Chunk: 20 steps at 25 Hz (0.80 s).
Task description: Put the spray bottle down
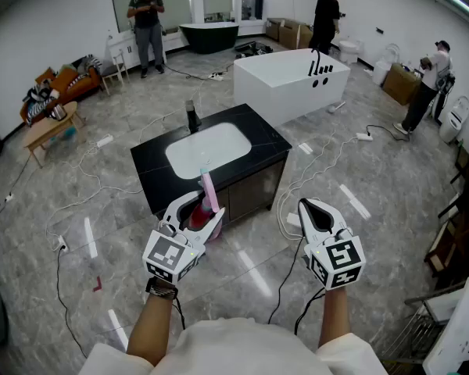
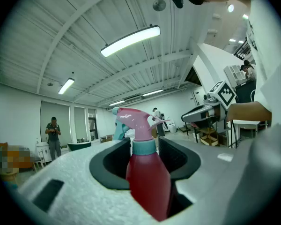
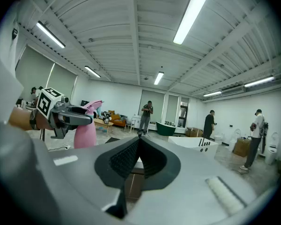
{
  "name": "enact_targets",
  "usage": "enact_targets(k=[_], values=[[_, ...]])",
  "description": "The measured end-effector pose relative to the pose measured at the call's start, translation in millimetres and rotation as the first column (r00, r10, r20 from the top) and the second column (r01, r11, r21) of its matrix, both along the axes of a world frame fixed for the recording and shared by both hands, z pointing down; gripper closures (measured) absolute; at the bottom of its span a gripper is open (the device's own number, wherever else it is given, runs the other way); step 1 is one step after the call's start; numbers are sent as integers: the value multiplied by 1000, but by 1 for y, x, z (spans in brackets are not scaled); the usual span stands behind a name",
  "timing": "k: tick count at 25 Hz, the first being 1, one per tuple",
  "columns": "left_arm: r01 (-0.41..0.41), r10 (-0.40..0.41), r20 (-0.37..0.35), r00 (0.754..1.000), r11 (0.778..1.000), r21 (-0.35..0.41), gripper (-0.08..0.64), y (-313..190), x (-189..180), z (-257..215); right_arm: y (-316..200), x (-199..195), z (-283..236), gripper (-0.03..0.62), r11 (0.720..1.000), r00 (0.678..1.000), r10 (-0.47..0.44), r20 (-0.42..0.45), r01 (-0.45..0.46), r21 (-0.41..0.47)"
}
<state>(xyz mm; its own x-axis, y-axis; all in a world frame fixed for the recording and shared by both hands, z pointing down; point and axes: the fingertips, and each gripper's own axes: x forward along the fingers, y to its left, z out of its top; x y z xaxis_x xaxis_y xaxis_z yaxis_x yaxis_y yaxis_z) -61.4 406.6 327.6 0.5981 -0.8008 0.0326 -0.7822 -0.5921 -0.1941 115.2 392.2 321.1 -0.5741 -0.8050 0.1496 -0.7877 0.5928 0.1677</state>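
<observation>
Left gripper (image 2: 144, 146) clamps the upright red spray bottle (image 2: 147, 179).

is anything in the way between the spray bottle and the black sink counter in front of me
Nothing visible does. The left tongs hold the spray bottle at the near edge of the counter; the black top there is bare, with only the basin and faucet farther back.

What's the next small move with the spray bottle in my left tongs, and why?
Probably carry the left tongs forward over the black countertop before lowering. The spray bottle is clamped upright in them, in the air and seemingly short of the countertop's front edge, so releasing now would likely drop it.
</observation>
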Motion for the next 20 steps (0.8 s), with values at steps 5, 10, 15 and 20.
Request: enact_targets(k=[5,10,15,20], values=[[-2,2,2,1000,1000,-5,364,-9,14,3,-8,11,-3,586,1000,999,-12,49,11,17],[10,-10,2,1000,1000,-4,365,-19,33,5,-16,27,-5,586,997,997,-59,43,58,42],[26,-26,-6,1000,1000,-14,365,-26,49,11,-24,33,3,588,993,993,-116,5,116,29],[19,-19,13,1000,1000,-22,365,-43,59,15,-43,39,14,588,991,990,-134,32,134,3]])
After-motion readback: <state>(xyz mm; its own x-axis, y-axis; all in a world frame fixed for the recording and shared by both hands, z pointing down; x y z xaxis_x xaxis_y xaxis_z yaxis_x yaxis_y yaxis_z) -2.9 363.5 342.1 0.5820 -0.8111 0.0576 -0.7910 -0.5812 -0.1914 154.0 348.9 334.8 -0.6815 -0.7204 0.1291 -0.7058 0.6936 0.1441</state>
